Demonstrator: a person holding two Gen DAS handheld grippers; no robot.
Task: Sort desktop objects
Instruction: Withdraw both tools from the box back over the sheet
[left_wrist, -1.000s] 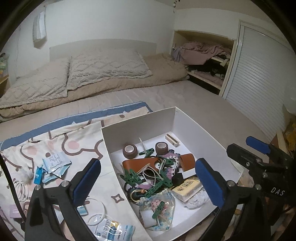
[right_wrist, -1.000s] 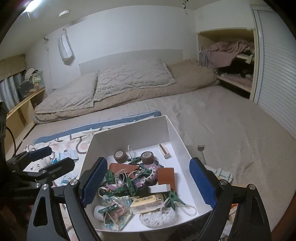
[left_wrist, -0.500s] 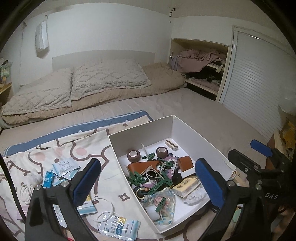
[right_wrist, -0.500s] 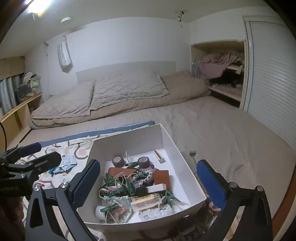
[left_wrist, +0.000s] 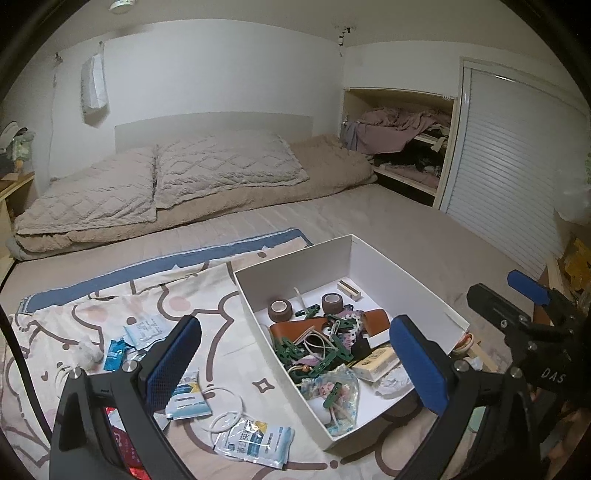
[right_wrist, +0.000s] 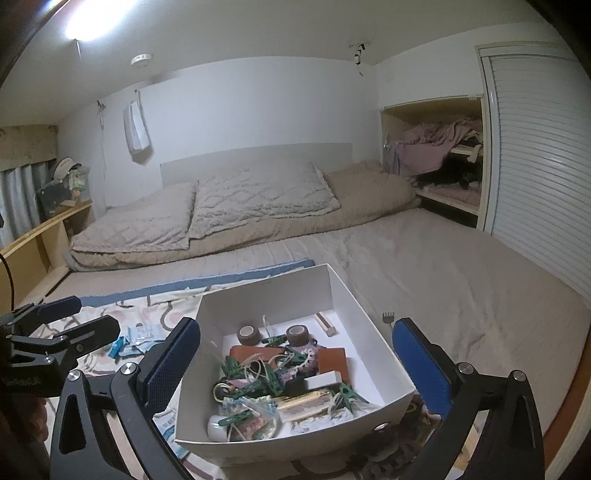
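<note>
While both tools, left tool (left_wrist: 295, 365) and right tool (right_wrist: 295, 365), hover released and empty, the white box (right_wrist: 343, 295) keeps clutter gathered; packets (left_wrist: 255, 441) lie left, unsorted.

White box (left_wrist: 406, 280) on the bed holds jumbled, seemingly unsorted clutter (left_wrist: 325, 343).

Both wrist views look down across the bed, sharing the white box (left_wrist: 402, 273).
</note>
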